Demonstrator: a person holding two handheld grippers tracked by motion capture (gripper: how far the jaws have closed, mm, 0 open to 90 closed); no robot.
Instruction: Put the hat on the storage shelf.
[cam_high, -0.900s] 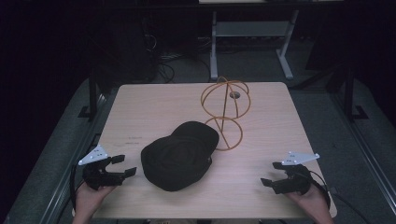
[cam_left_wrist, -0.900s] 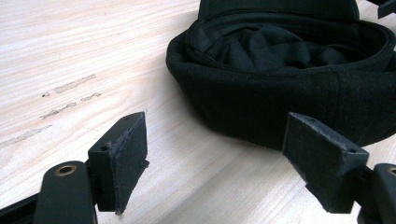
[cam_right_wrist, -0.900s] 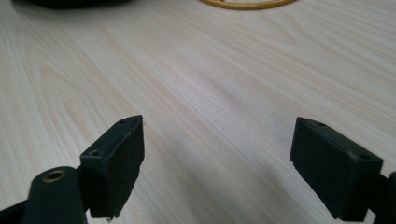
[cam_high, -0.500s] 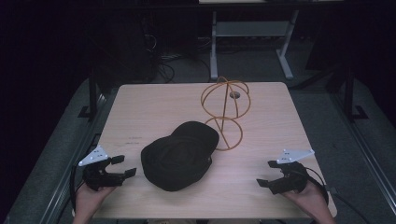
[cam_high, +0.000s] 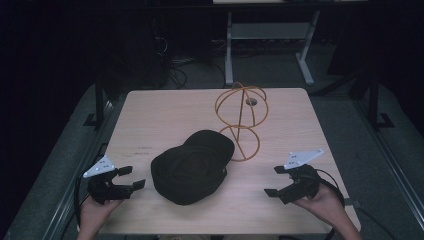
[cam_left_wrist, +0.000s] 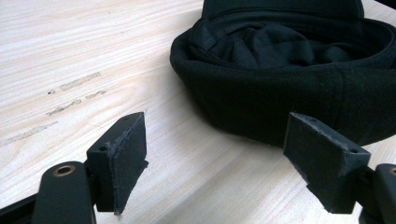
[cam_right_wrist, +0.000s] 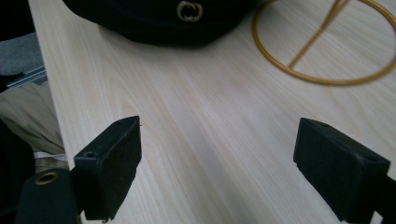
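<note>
Cap (cam_high: 192, 165) before wire stand (cam_high: 241, 120)

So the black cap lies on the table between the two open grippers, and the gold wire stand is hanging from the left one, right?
Not quite: the gold wire stand stands on the table behind the black cap, as the high view shows. The left gripper and right gripper are open and empty.

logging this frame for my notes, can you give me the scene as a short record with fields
surface: light wooden table
main item: black cap, lying near the table's middle, hollow side showing in the left gripper view
other item: gold wire stand, upright behind the cap, its ring base beside the cap
left gripper: open, empty, left of the cap, apart from it
right gripper: open, empty, right of the cap, over bare table
contact: neither gripper touches anything
</note>
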